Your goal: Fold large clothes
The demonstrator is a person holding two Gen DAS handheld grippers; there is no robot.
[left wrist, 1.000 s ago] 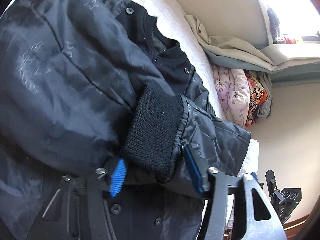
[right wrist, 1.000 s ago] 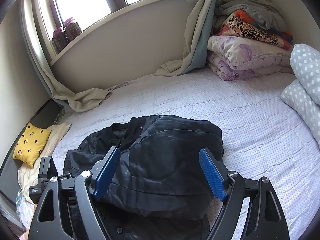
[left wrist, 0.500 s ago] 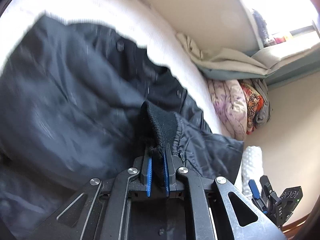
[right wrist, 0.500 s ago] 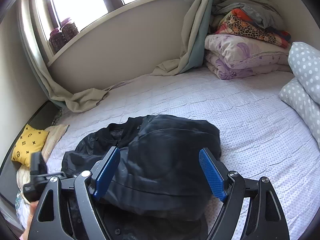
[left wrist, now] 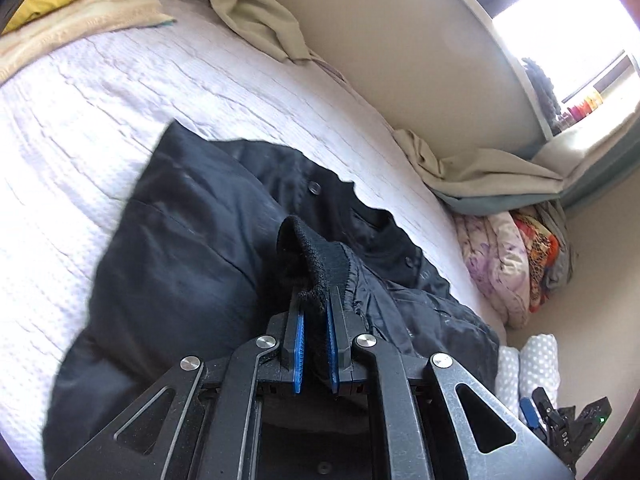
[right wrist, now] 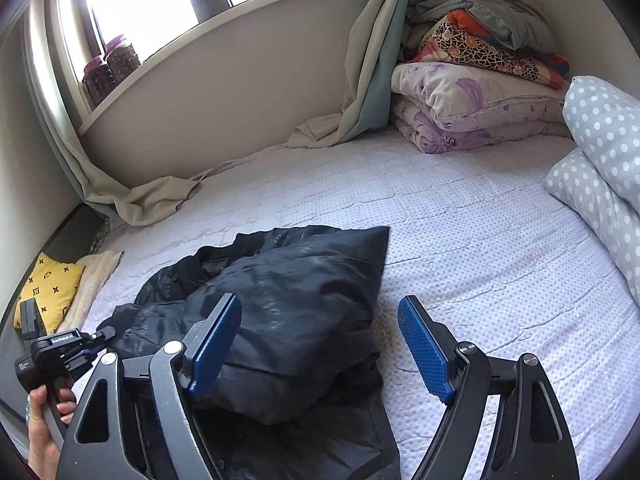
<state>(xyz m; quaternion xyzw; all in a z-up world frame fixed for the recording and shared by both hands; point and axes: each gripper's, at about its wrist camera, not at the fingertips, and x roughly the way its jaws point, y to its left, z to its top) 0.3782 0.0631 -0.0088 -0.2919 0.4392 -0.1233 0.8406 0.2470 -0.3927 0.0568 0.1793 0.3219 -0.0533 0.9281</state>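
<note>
My left gripper (left wrist: 315,322) is clamped on the jacket's knit cuff (left wrist: 316,256), sleeve lifted off the pile. Right gripper (right wrist: 320,344) is wide open, nothing in it (hovering over the fabric). Black jacket (right wrist: 280,300) lies bunched near the bed's (right wrist: 480,240) front edge, toward the yellow-pillow (right wrist: 50,288) side.

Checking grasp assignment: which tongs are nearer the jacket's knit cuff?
Left. The left tongs are shut on the knit cuff, lifting it off the jacket. The right tongs stand open over the jacket's folded body, gripping nothing.
</note>
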